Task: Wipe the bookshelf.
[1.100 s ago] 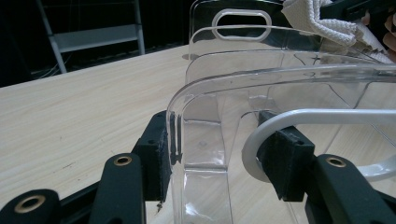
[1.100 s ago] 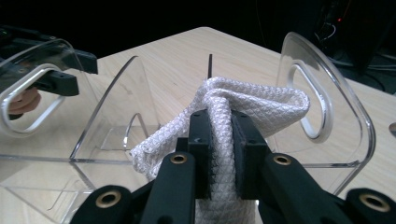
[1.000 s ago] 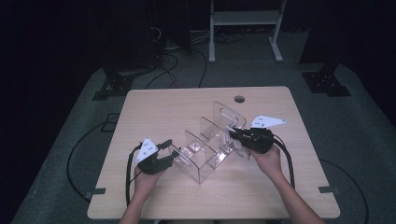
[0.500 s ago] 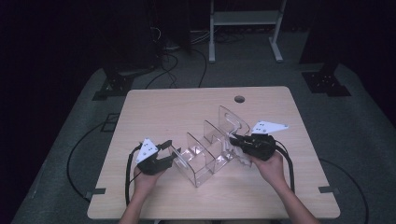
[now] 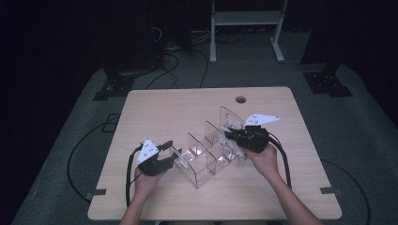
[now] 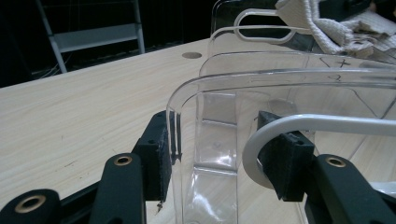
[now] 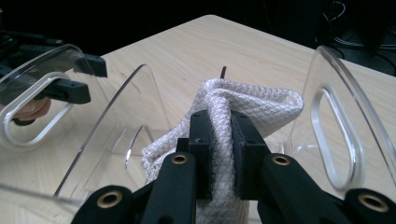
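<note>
The rack (image 6: 280, 84) is see-through plastic, smooth and shiny, with bright light glinting on its curved edges. The cloth (image 7: 243, 105) is white and soft, with a bumpy woven pattern all over it. The table (image 5: 178, 112) is pale wood with fine lines in it, and it looks smooth and dull. The gripper pads (image 6: 161, 158) are black, matt and a bit rough.

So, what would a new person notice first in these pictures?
Probably the clear plastic divider rack in the middle of the wooden table, held at both ends. The right gripper pinches a white woven cloth between two dividers, and the left gripper straddles the rack's end wall.
</note>
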Tool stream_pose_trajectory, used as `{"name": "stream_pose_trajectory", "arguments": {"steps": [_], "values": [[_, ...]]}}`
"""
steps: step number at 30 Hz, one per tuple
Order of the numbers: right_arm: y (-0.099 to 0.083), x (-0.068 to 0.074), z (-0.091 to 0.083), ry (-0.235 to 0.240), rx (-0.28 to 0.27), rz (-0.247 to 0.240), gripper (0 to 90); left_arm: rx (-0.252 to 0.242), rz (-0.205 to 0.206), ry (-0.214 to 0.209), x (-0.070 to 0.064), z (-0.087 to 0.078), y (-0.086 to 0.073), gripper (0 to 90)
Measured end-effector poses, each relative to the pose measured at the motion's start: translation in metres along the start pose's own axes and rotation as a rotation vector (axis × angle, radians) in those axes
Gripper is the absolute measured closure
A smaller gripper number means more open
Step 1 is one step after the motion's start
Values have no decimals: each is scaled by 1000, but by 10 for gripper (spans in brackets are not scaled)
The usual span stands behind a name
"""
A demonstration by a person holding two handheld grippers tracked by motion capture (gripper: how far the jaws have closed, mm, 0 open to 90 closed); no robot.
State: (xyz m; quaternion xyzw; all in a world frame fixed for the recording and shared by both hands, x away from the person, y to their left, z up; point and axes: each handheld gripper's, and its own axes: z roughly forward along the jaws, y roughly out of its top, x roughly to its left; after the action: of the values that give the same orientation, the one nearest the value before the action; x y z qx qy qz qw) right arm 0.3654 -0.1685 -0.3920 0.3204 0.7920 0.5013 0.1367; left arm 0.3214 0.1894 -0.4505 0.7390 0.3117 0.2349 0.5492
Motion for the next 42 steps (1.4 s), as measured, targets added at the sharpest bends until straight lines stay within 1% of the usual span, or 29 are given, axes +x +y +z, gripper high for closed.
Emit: {"name": "stream_pose_trajectory", "arguments": {"steps": [3, 6, 8, 11, 13, 18, 20, 24, 27, 31, 32, 34, 35, 38, 40, 42], "values": [[-5, 3, -7, -6, -2, -10, 797, -1, 5, -9, 0, 0, 0, 485], [-4, 3, -7, -12, 7, -14, 797, -4, 7, -15, -2, 1, 0, 485], [2, 1, -2, -17, 12, -9, 796, -4, 9, -18, -3, 1, 0, 485], [8, 0, 8, -19, 15, -9, 795, -5, 0, -13, -2, 1, 0, 485], [8, -1, 9, -16, 10, -2, 795, -1, 3, -10, -3, 1, 0, 484], [-3, 1, -4, -15, -3, -2, 795, -5, 4, -15, -3, 1, 0, 484], [-4, 1, -7, -17, -1, 1, 795, -7, 2, -18, -3, 1, 0, 485], [3, 2, 2, -27, 7, -5, 795, -10, 3, -17, -4, 1, -1, 485], [10, 3, 10, -37, 18, -27, 794, -11, -7, -16, -4, 1, 0, 485], [6, 3, 5, -29, 16, -19, 794, -13, 4, -19, -4, 1, -1, 485], [5, 3, 4, -36, 14, -24, 794, -13, 4, -21, -4, 2, -1, 485], [6, 3, 5, -35, 11, -18, 792, -12, 2, -21, -4, 2, -1, 485], [7, 2, 7, -39, 14, -19, 792, -13, -5, -20, -4, 2, -1, 484], [12, 1, 13, -40, 21, -15, 792, -14, -4, -12, -5, 2, -1, 484], [12, 1, 13, -39, 21, -6, 792, -13, -1, -13, -5, 2, -1, 484], [9, 2, 10, -38, 15, -13, 792, -13, -2, -12, -5, 2, -1, 484]]}}
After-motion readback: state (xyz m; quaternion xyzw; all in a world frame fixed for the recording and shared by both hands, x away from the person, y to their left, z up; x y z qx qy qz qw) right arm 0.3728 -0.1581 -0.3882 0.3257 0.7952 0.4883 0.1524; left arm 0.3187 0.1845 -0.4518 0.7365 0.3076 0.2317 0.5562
